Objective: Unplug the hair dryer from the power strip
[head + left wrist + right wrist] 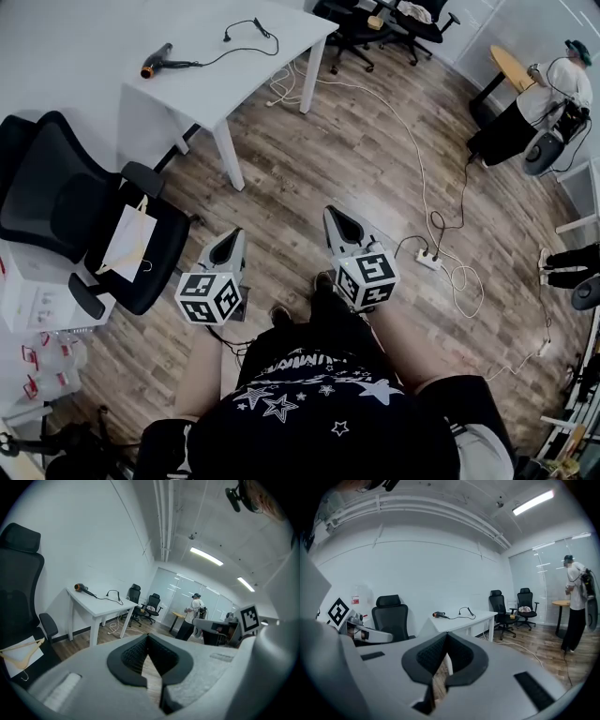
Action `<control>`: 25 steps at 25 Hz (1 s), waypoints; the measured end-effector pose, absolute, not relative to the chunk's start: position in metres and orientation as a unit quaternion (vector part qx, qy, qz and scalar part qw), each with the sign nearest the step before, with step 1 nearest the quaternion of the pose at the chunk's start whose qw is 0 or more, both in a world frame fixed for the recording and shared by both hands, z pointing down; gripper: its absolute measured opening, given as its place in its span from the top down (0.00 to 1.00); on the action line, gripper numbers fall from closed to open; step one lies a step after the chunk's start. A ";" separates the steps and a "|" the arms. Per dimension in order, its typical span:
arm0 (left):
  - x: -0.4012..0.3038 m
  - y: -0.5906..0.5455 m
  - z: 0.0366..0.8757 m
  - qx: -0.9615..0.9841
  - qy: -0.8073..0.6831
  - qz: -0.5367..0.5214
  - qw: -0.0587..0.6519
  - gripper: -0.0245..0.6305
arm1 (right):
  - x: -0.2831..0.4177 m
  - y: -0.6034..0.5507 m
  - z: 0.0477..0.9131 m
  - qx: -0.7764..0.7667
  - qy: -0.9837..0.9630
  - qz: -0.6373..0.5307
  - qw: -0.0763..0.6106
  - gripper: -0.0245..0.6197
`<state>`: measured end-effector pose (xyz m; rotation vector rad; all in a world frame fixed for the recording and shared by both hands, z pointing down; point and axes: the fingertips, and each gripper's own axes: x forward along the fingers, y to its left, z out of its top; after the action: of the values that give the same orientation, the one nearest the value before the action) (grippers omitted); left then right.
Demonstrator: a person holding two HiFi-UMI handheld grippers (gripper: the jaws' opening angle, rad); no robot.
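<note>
Your left gripper [234, 242] and right gripper [334, 220] are held side by side, tips forward over the wood floor [309, 159]. Both pairs of jaws are pressed together with nothing between them.

The hair dryer [155, 62] lies on the white table [112, 37], well apart from both grippers. Its black cord [246, 36] curls across the tabletop. The plug end seems to lie loose there, but it is too small to be sure.

The power strip [428, 260] sits on the floor to the right of your right gripper, and a white cable [419, 169] runs to it.
</note>
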<state>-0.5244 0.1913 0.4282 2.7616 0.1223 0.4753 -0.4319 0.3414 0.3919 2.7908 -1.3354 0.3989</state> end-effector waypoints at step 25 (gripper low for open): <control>-0.333 0.201 0.424 0.969 -0.026 0.172 0.174 0.95 | -0.199 0.348 0.413 0.873 -0.464 0.141 -0.048 0.95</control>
<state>-0.3334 0.2007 0.4240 2.7478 -0.0731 0.4883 -0.1987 0.3475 0.4127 2.8297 -1.5039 0.4571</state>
